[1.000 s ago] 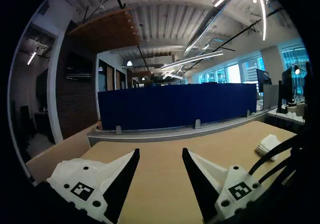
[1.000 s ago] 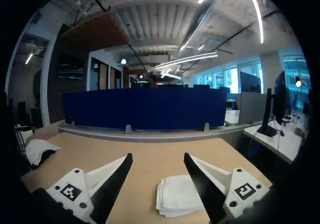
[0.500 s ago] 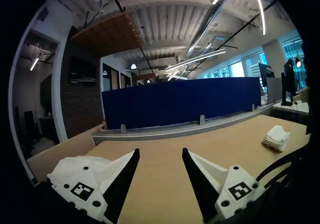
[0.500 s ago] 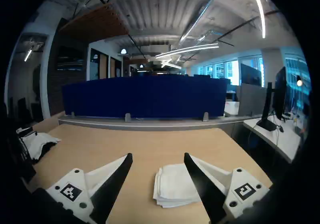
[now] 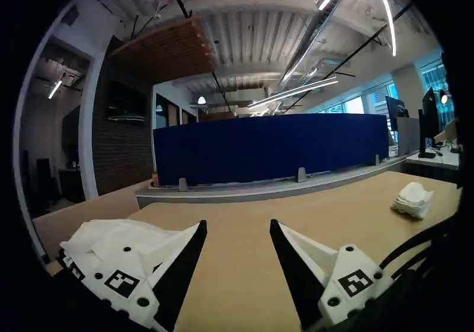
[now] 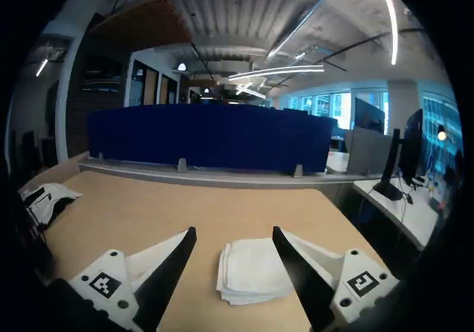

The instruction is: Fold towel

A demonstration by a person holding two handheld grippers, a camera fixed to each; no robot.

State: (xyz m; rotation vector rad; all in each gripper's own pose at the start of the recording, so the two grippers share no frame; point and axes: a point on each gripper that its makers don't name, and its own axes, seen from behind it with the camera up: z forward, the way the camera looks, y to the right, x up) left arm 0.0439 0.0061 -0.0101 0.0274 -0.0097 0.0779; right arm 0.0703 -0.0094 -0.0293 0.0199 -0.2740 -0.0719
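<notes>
Two tools, both spread wide with nothing gripped. In your left gripper view, the left tool [image 5: 237,255] hangs over the wooden tabletop [image 5: 249,213]. A crumpled towel [image 5: 118,237] lies at 8 o'clock, partly behind that side's finger, and a folded towel [image 5: 413,198] sits at 3 o'clock near the far edge. In your right gripper view, the right tool [image 6: 234,261] has the folded towel [image 6: 252,270] lying flat at 6 o'clock, between its open fingers. The crumpled towel [image 6: 44,195] is at 9 o'clock.

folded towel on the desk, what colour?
White. The folded towel shows best in the right gripper view.
</notes>
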